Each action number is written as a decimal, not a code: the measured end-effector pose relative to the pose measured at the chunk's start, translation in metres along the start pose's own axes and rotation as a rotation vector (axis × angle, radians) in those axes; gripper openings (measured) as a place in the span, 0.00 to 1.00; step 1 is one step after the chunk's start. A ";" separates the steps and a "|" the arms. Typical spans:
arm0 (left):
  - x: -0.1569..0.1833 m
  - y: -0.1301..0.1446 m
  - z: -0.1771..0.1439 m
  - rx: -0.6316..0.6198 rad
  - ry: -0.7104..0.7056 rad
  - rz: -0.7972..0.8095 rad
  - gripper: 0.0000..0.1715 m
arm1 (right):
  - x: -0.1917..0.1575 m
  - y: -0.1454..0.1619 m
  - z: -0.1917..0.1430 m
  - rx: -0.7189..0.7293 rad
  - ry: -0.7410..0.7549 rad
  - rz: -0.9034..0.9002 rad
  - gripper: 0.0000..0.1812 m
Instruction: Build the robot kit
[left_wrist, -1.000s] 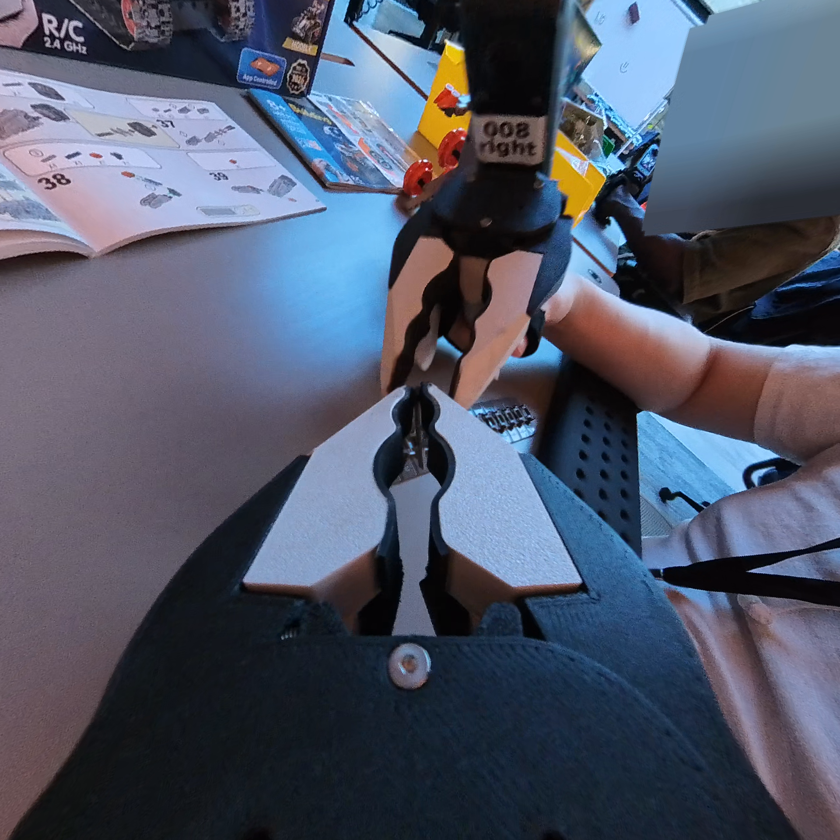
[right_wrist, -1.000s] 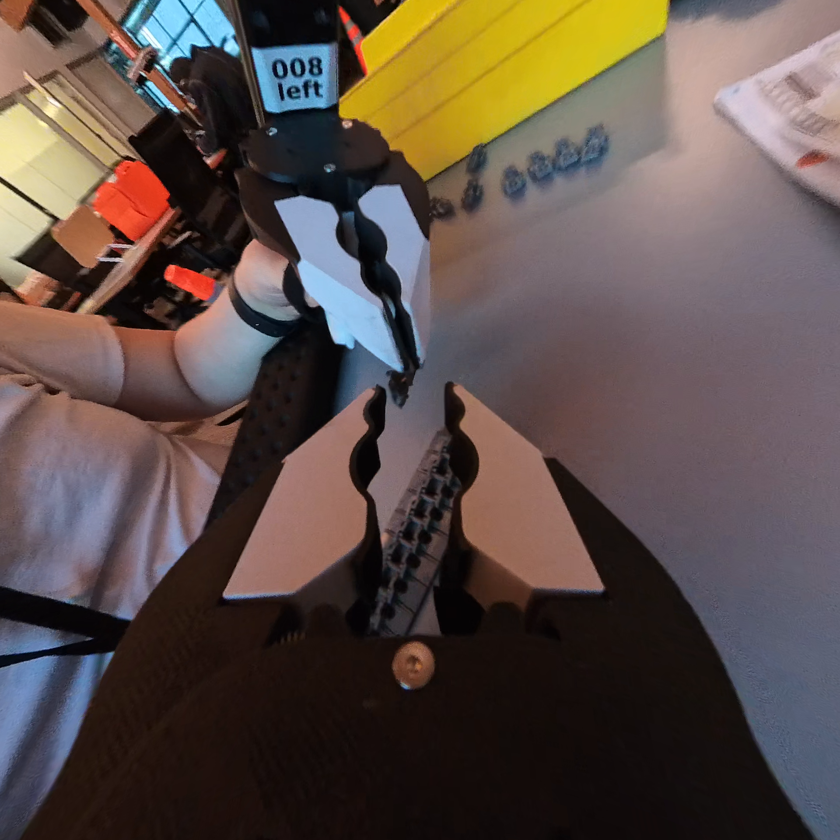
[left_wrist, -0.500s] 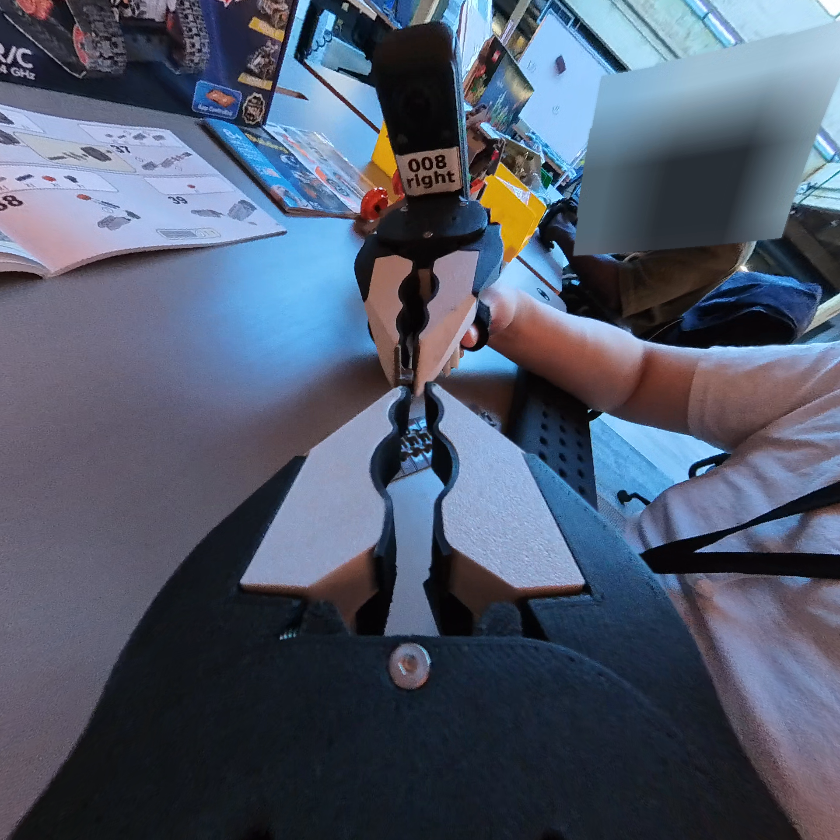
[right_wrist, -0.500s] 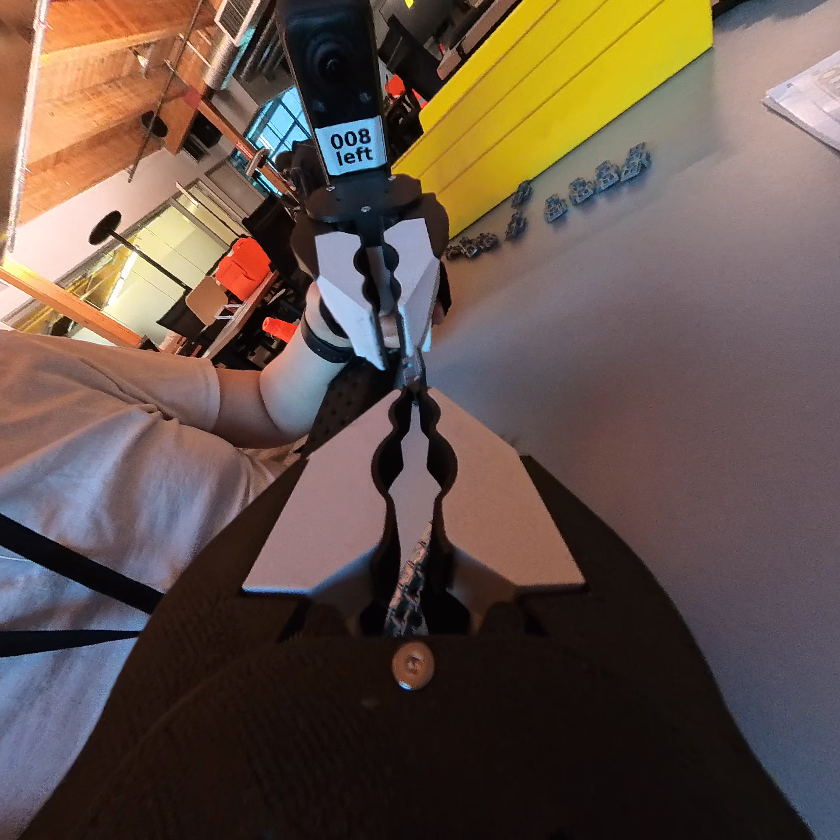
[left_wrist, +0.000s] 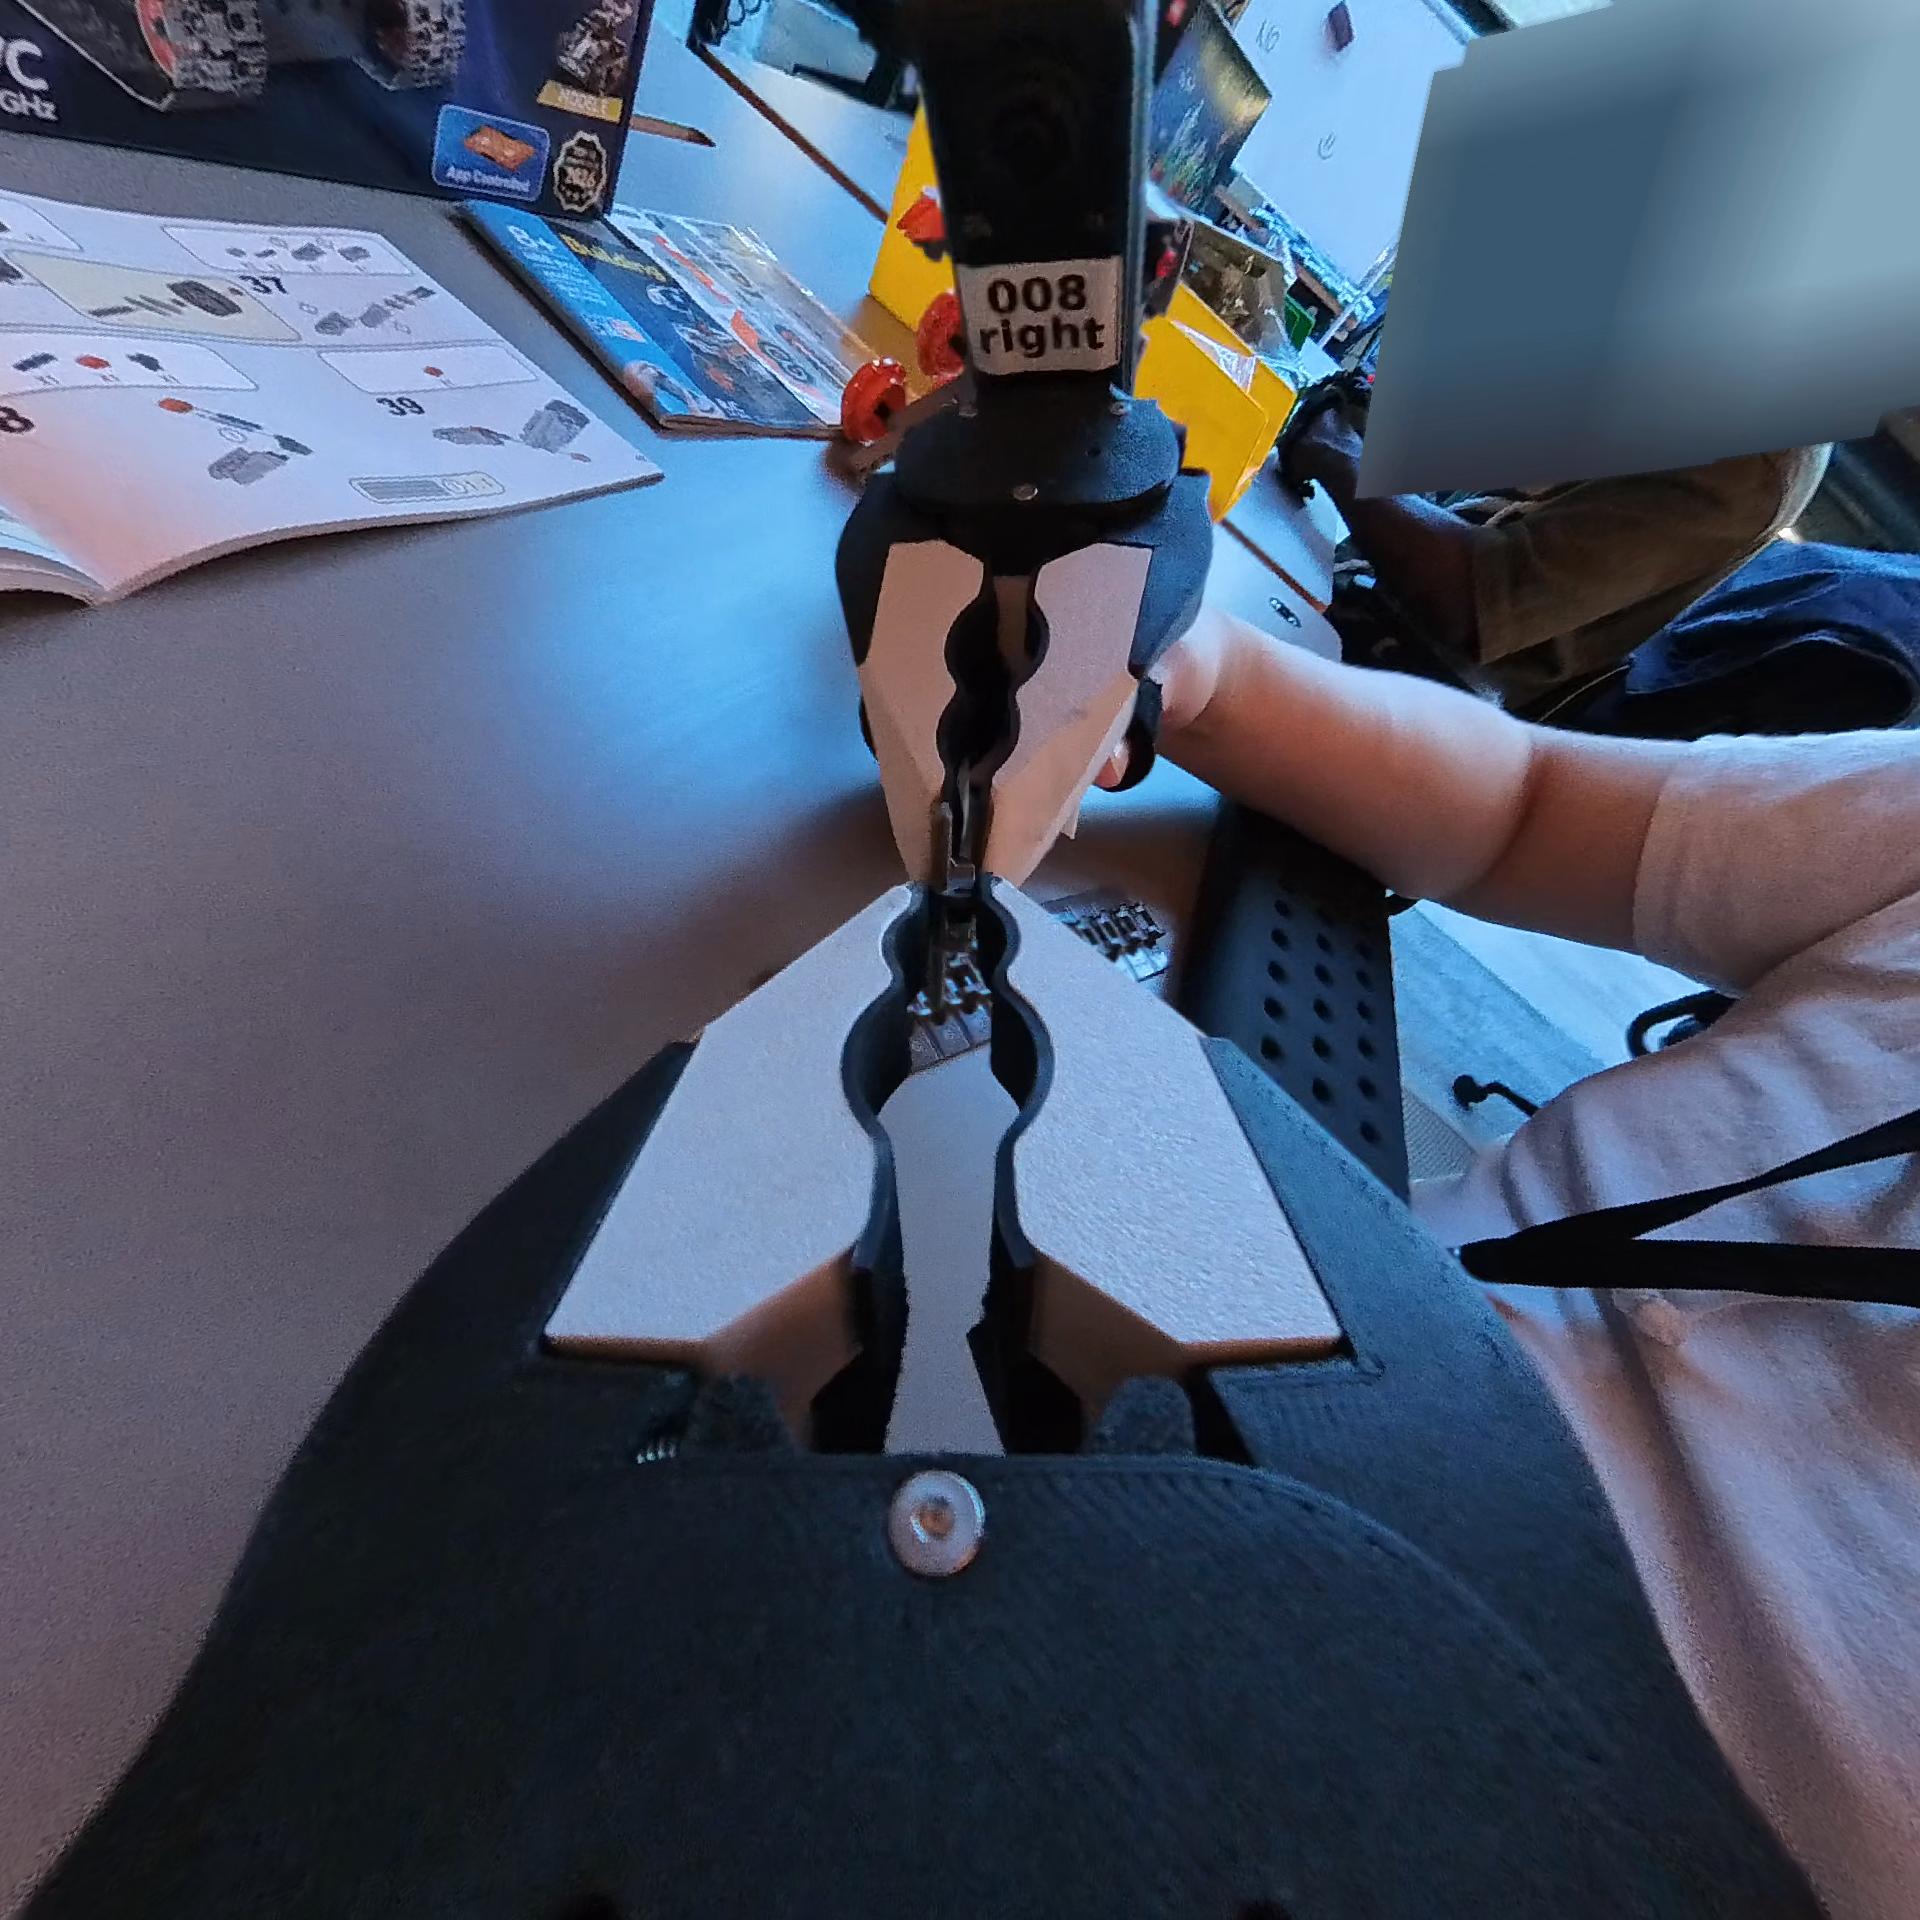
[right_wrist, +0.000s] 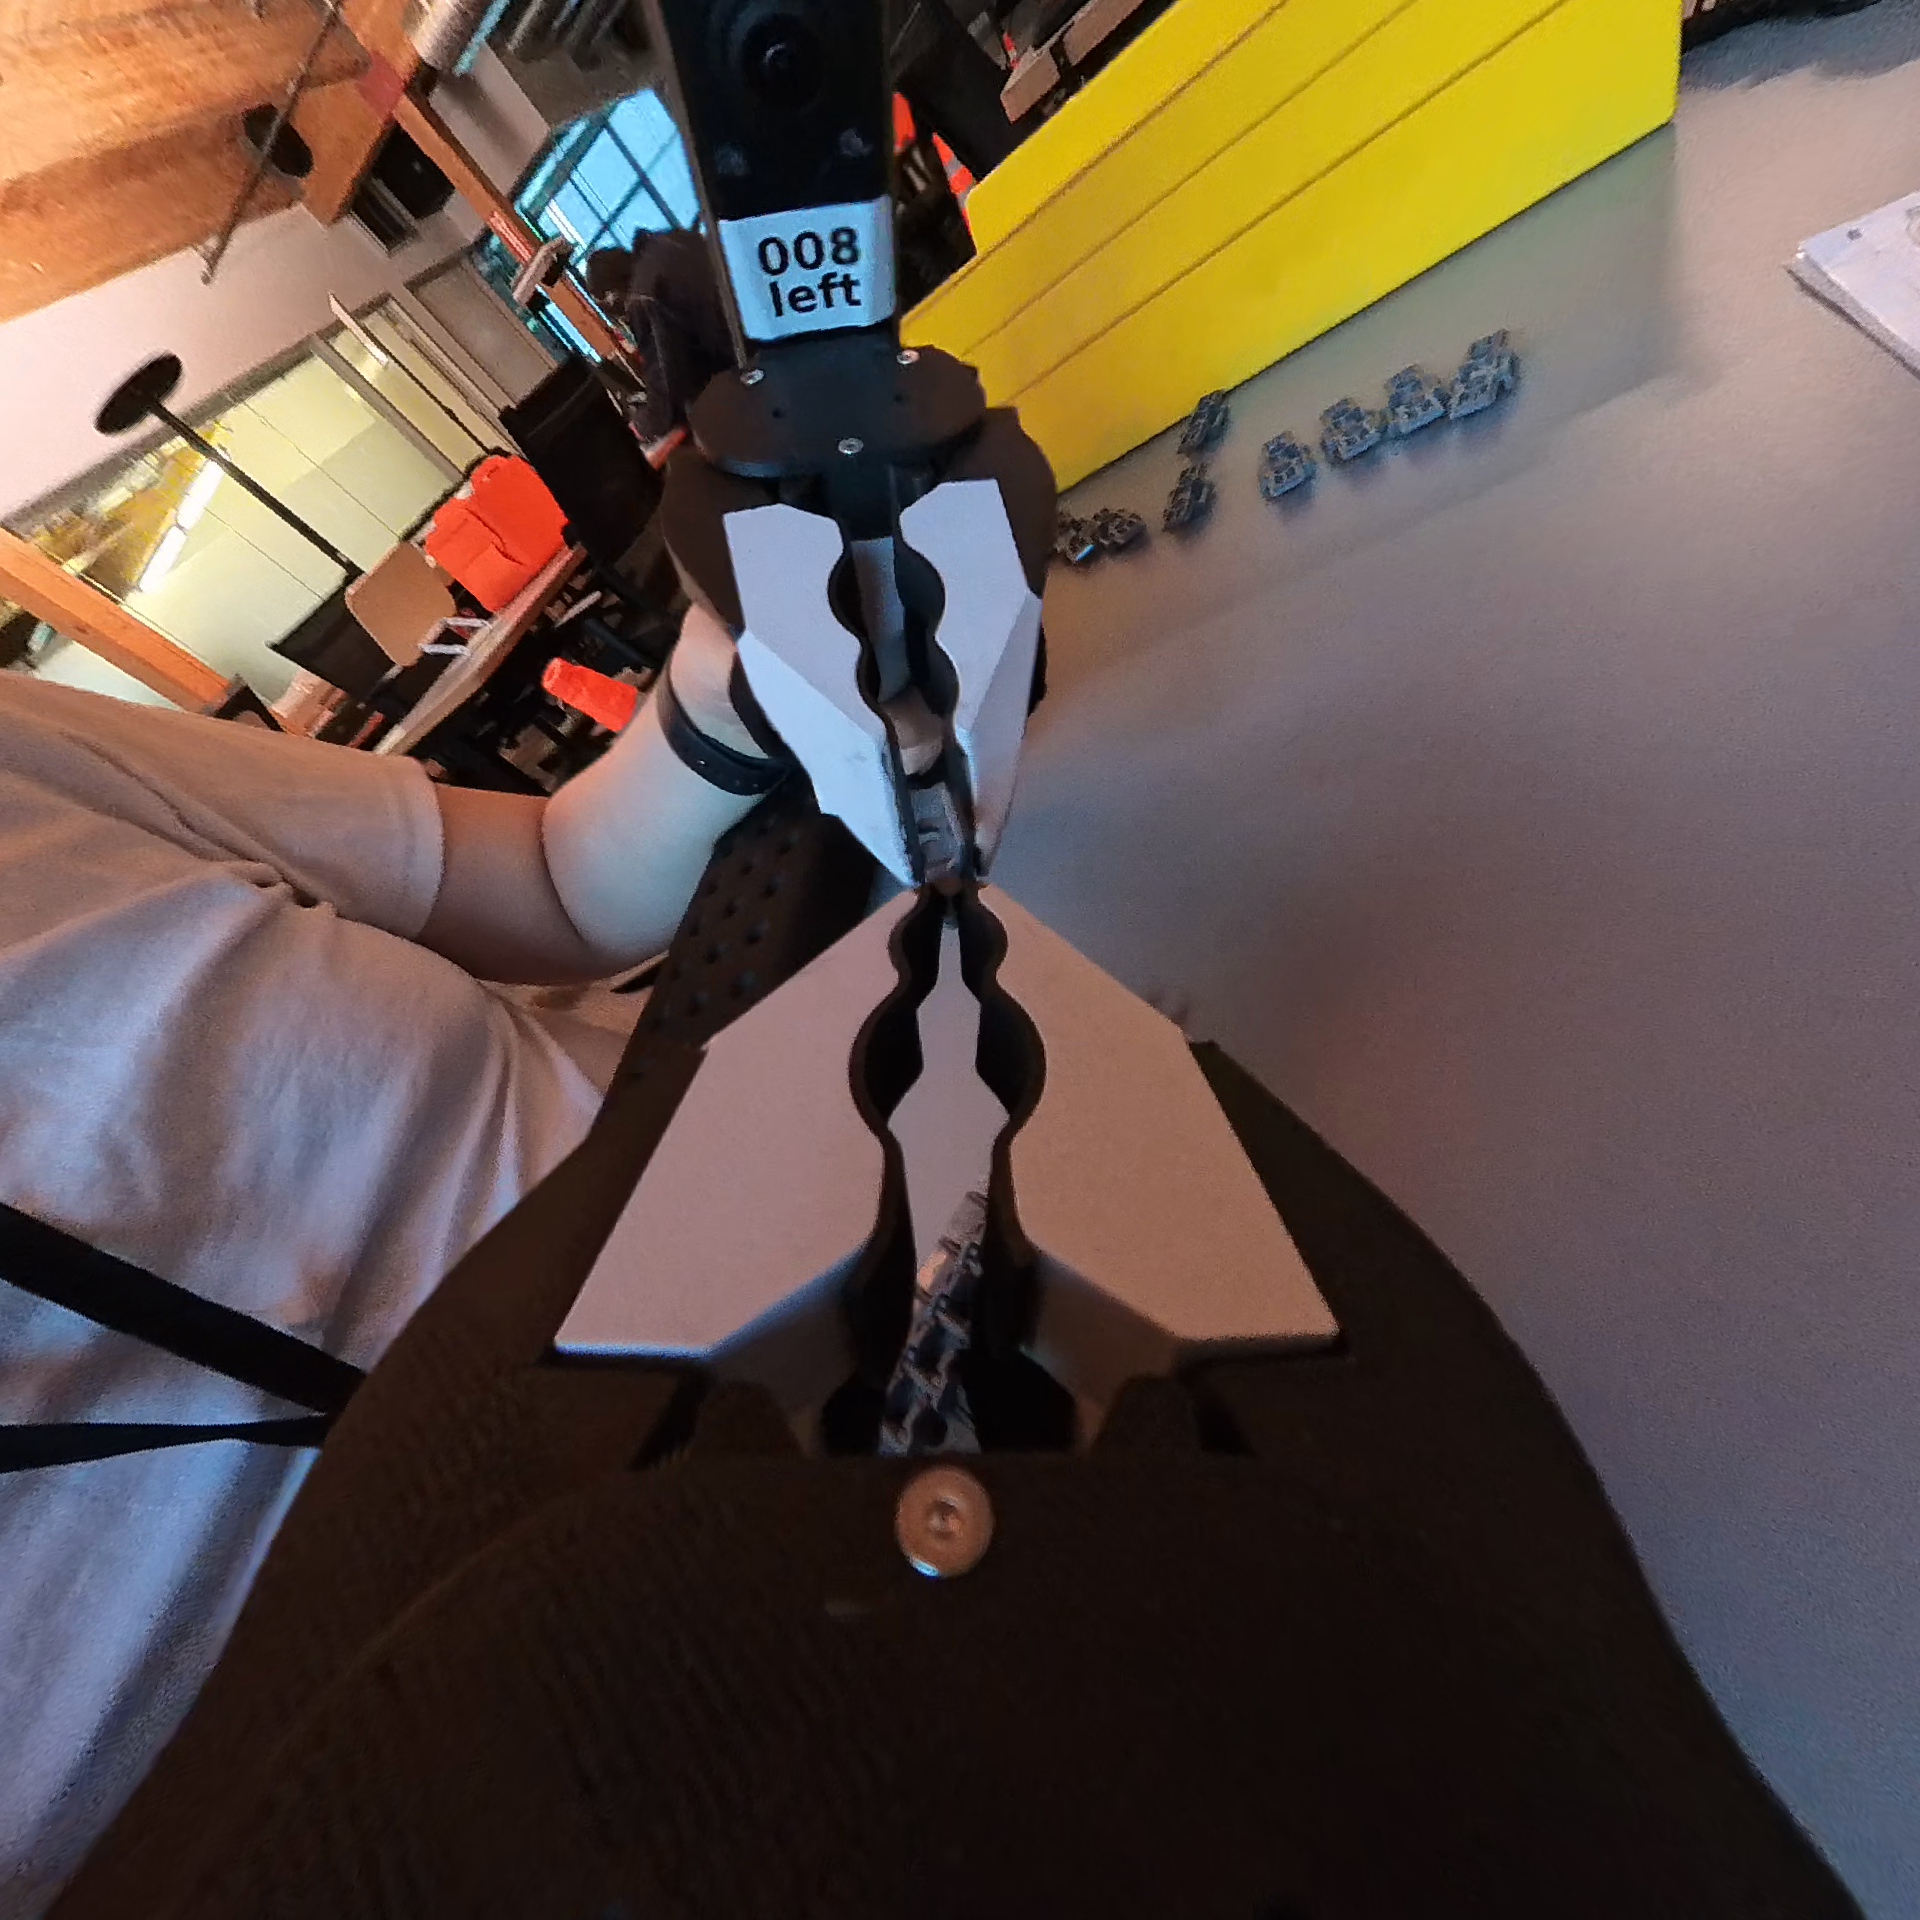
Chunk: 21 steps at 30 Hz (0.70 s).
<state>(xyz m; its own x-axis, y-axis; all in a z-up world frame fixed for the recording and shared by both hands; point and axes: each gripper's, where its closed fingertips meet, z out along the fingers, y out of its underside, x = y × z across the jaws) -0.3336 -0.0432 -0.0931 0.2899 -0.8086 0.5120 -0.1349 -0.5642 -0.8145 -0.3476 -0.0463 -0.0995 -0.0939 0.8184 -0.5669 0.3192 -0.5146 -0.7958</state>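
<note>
Hand-held grippers tip to tip above grey table (left_wrist: 416, 831): left hand-held gripper (left_wrist: 951, 899) and right hand-held gripper (right_wrist: 948, 902) both clamped on small dark part (left_wrist: 956, 868).

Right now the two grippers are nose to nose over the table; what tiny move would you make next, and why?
Probably ease the left gripper gently toward the right gripper. Each pinches a small dark link piece, their tips nearly touch, and the pieces look lined up, not clearly joined.

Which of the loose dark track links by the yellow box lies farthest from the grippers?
The link at the right end of the row, nearest the white booklet corner. The other loose links trail leftward toward the left gripper.
</note>
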 end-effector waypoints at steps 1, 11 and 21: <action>0.001 -0.001 0.000 0.005 0.007 -0.010 0.03 | -0.001 -0.001 0.000 0.001 0.008 -0.017 0.01; -0.004 -0.001 -0.003 0.006 -0.039 0.005 0.03 | 0.003 -0.004 0.000 0.021 0.054 -0.033 0.01; -0.037 0.000 -0.019 0.039 -0.193 -0.081 0.03 | 0.029 0.038 -0.003 -0.238 0.715 -0.262 0.18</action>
<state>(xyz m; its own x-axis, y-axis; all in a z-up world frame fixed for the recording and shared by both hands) -0.3627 -0.0162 -0.1067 0.4747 -0.7120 0.5174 -0.0683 -0.6159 -0.7848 -0.3353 -0.0409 -0.1453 0.4087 0.9122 -0.0295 0.5707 -0.2806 -0.7717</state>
